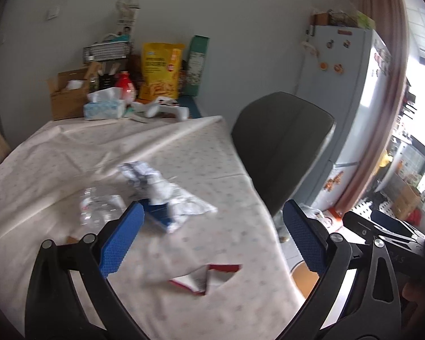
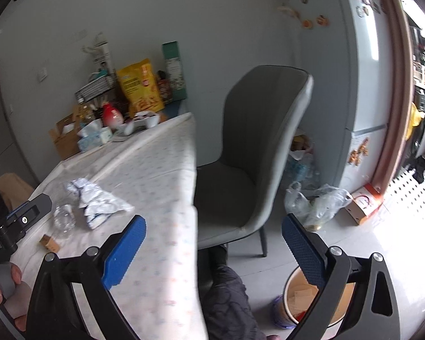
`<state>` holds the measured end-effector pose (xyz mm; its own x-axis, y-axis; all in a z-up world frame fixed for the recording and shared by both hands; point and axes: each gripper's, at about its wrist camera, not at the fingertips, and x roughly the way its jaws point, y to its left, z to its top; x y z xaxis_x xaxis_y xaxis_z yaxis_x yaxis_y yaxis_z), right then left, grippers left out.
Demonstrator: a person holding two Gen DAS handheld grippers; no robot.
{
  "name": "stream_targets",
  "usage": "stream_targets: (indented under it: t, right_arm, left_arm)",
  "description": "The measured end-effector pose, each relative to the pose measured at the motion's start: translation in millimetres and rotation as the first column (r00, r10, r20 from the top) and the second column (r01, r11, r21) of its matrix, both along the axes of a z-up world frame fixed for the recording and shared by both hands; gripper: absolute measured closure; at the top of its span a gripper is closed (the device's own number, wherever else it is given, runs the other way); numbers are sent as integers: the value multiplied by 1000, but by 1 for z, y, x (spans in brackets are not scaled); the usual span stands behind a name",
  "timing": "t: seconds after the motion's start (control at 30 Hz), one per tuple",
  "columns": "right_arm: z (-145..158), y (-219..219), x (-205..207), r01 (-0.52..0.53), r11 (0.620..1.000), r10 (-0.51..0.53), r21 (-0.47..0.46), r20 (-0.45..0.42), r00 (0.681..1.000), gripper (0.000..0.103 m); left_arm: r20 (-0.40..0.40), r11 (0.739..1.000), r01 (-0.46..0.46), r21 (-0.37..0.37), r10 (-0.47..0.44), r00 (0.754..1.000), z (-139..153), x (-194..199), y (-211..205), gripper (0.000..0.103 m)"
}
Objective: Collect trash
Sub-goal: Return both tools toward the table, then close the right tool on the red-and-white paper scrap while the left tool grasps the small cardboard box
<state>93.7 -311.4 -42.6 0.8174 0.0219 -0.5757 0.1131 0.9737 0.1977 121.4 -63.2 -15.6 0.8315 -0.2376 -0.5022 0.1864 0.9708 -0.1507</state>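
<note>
Both tongs are held apart, empty: left gripper [image 1: 212, 239], right gripper [image 2: 214, 250]. Red-edged wrapper [image 1: 205, 279] is seen nearest, crumpled packaging [image 1: 167, 195] at eleven o'clock. Thin foil could be missed against loose tablecloth [image 1: 70, 147].

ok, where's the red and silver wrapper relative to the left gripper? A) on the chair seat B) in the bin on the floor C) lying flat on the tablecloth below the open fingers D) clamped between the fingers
C. The left wrist view shows the red and silver wrapper flat on the tablecloth, with the left gripper open and nothing between its blue pads.
</note>
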Motion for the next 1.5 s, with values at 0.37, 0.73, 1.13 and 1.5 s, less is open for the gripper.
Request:
stream_targets:
  t: [0.37,0.73,1.13,1.5]
  right_arm:
    - [-8,66,11,-166,986,166,-7,-27,986,8]
    - [-31,122,27,-306,952,300,-21,-136,944,18]
    - [-66,151,47,-370,928,368,37,-237,899,51]
    - [-69,145,48,-405,910,414,84,-210,886,100]
  left_arm:
    - [-22,994,-105,-1,105,994,-11,-11,64,5]
    - [-64,982,-186,-35,184,981,-26,-12,130,6]
    - [-138,978,-201,-51,192,972,-53,5,152,9]
    - [-254,984,-179,-15,169,952,-87,36,135,34]
